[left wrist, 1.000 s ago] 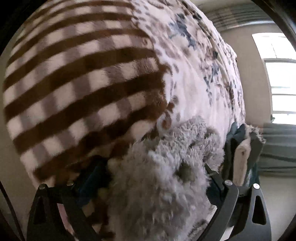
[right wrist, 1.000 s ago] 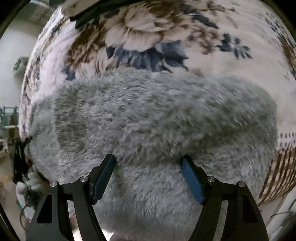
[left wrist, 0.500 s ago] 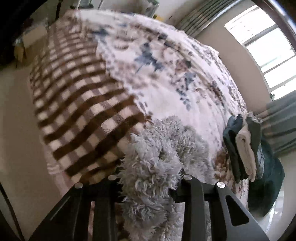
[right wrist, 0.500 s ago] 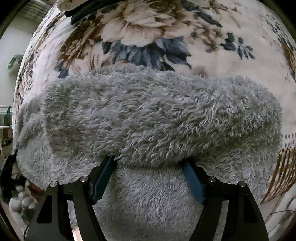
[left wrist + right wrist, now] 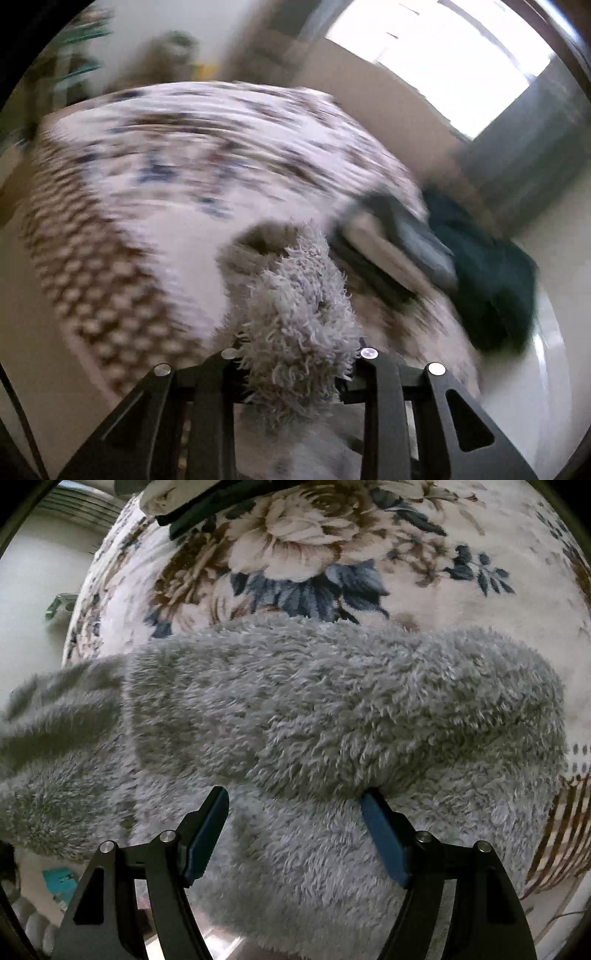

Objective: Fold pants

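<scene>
The pants are grey and fluffy. In the right wrist view they (image 5: 332, 709) lie folded across the floral blanket (image 5: 332, 546), with one part lifted off to the left. My right gripper (image 5: 295, 805) is open, its blue-padded fingers (image 5: 207, 830) resting on the fabric at the fold's near edge. In the left wrist view my left gripper (image 5: 299, 354) is shut on a bunch of the pants (image 5: 295, 306) and holds it raised above the bed. That view is blurred by motion.
A stack of folded clothes (image 5: 399, 243) and a dark green garment (image 5: 495, 280) lie at the bed's right edge. The same stack shows at the top of the right wrist view (image 5: 192, 506). A brown checked border (image 5: 85, 266) runs along the bed's left side. A window (image 5: 443, 55) is behind.
My left gripper has closed on the pants and lifted them up and away from the bed. The right gripper has stayed open on the fold; the left part of the pants has risen.
</scene>
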